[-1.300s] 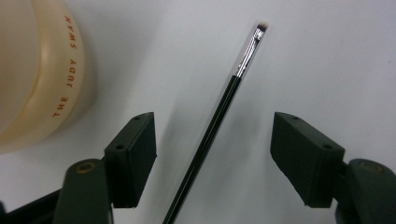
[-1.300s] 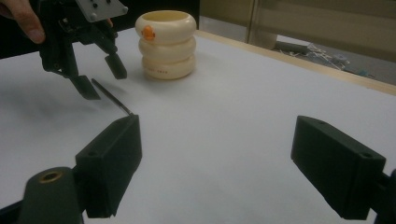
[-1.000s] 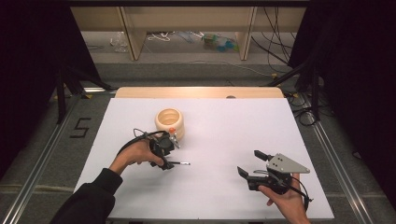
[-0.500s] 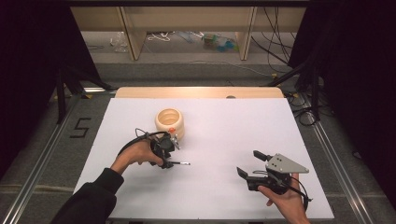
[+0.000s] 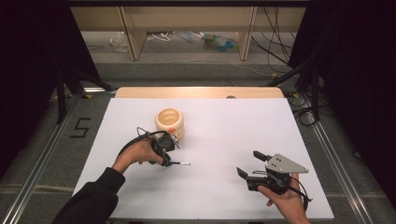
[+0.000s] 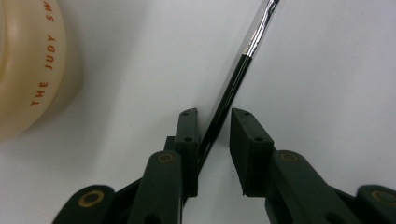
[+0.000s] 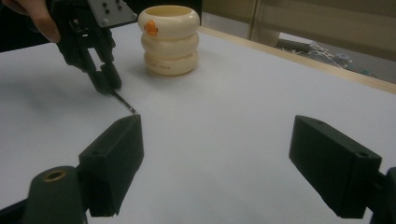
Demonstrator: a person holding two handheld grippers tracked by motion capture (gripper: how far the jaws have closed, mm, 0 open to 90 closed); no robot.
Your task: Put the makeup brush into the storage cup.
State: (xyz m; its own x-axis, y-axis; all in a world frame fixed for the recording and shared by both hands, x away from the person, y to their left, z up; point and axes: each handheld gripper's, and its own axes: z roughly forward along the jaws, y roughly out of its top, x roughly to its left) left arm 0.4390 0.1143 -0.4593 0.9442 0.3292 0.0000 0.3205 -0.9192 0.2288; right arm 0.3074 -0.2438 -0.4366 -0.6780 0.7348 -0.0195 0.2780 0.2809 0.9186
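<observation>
A thin black brush (image 6: pixel 243 60) with a silver ferrule lies flat on the white table (image 5: pixel 233 126). My left gripper (image 5: pixel 164 161) points down over its handle, and the jaws have just been closing with the handle between them. In the left gripper view the handle rests against the left jaw of the gripper (image 6: pixel 215 113), while a gap remains on the right side. A cream ringed pot (image 5: pixel 169 122) with an orange dot stands just beyond the left hand. My right gripper (image 5: pixel 249 163) hovers open at the near right, nothing between its jaws (image 7: pixel 217 135).
The right gripper view shows the left gripper (image 7: pixel 107 77), the brush tip (image 7: pixel 125 103) and the pot (image 7: pixel 169 39) across bare white table. A wooden strip edges the table's far side. Metal rails run along both sides, and cables lie on the floor beyond.
Both hands have stayed where they were. The high view is too small to show a difference at the left jaws.
</observation>
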